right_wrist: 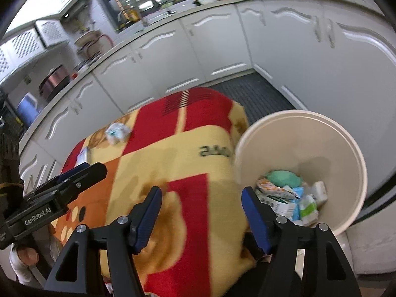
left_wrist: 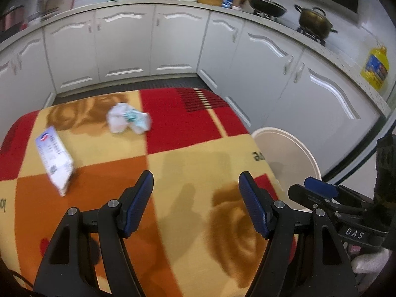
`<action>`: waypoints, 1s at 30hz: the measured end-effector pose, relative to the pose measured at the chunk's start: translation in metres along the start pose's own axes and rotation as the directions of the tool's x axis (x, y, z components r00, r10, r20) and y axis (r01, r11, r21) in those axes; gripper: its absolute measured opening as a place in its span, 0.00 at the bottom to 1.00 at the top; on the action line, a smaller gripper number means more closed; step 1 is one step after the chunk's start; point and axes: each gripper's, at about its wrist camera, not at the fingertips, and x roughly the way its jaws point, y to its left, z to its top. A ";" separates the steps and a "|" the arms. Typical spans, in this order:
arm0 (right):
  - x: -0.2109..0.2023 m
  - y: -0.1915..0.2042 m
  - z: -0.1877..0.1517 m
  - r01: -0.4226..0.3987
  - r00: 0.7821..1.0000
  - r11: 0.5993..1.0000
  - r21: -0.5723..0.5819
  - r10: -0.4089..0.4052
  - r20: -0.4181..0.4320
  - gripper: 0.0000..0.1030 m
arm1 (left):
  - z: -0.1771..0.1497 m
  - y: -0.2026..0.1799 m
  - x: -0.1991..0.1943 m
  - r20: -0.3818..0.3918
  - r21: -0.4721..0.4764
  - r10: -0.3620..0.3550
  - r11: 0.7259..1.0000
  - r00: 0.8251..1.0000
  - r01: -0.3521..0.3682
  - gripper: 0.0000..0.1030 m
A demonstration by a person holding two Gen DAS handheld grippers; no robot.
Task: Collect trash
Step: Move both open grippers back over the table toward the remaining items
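Note:
A crumpled white and teal wrapper (left_wrist: 128, 121) lies on the far part of the patterned blanket (left_wrist: 173, 163). A white printed carton (left_wrist: 55, 159) stands tilted at the left. My left gripper (left_wrist: 195, 193) is open and empty above the blanket, short of both. My right gripper (right_wrist: 201, 205) is open and empty above the blanket's right edge, beside the white bin (right_wrist: 351, 148). The bin holds several wrappers and cartons (right_wrist: 287, 198). The wrapper also shows in the right wrist view (right_wrist: 116, 132). The right gripper shows at the right edge of the left wrist view (left_wrist: 319, 188).
White kitchen cabinets (left_wrist: 173, 42) run around the back and right. The counter carries a wok (left_wrist: 267, 6), a pot (left_wrist: 314, 22) and a yellow oil bottle (left_wrist: 376, 66). The bin's rim shows in the left wrist view (left_wrist: 284, 133).

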 end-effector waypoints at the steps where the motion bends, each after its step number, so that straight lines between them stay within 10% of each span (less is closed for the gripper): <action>1: 0.002 0.005 0.000 -0.005 1.000 1.000 -0.011 0.005 -0.001 0.63 | -0.001 0.004 -0.003 0.004 -0.006 0.007 1.000 1.000 -0.006 0.68; 15: 0.035 0.071 0.007 -0.075 0.997 0.988 -0.137 0.070 -0.037 0.69 | -0.010 0.101 -0.034 0.009 -0.193 0.068 0.979 0.998 -0.065 0.69; 30: 0.114 0.136 0.055 -0.144 0.989 0.940 -0.310 0.125 -0.080 0.77 | 0.007 0.196 -0.001 -0.041 -0.461 0.072 0.883 0.997 -0.082 0.73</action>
